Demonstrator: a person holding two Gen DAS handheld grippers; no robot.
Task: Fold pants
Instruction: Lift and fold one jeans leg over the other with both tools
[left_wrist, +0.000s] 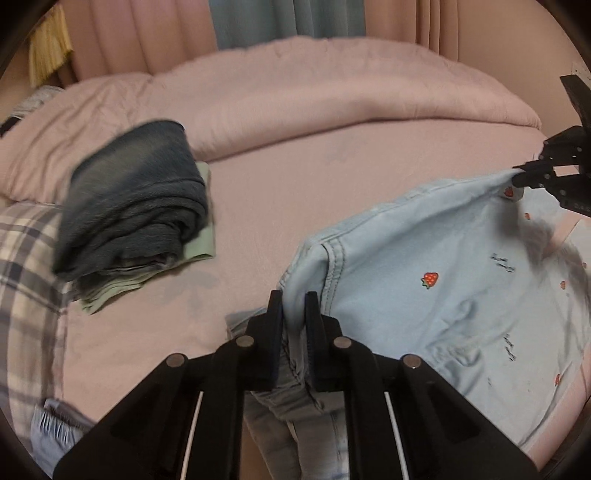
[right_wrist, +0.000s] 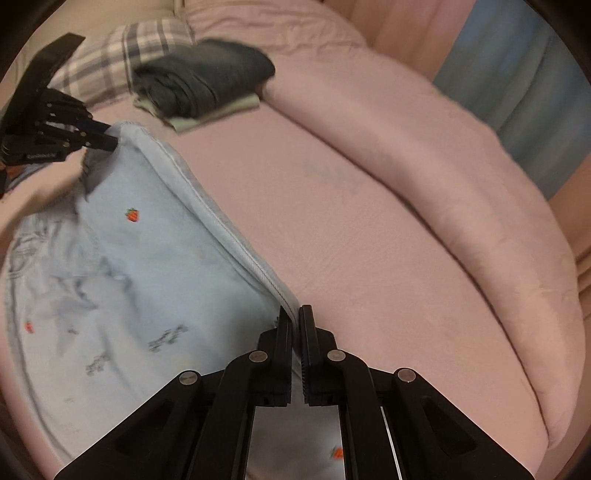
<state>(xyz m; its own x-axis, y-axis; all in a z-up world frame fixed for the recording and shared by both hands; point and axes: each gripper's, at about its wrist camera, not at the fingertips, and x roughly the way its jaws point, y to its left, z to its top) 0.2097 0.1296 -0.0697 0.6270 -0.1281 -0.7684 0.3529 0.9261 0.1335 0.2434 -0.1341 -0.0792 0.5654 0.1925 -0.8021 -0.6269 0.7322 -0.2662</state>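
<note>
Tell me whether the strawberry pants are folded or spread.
Partly folded: the pants are doubled over, a seamed edge stretched between the left gripper and right gripper, both shut on it.

Seen from the left wrist, bare pink sheet (left_wrist: 280, 192) runs open from 12 to 1 o'clock ahead of the left gripper (left_wrist: 294, 308), up to the rolled duvet (left_wrist: 332, 96). At 10 o'clock a stack of folded clothes (left_wrist: 136, 206) blocks the way, beside a plaid pillow (left_wrist: 26, 258) at 9. The stretched pale pants (left_wrist: 443, 280) fill 2 to 4 o'clock, out to the right gripper (left_wrist: 517, 176).
</note>
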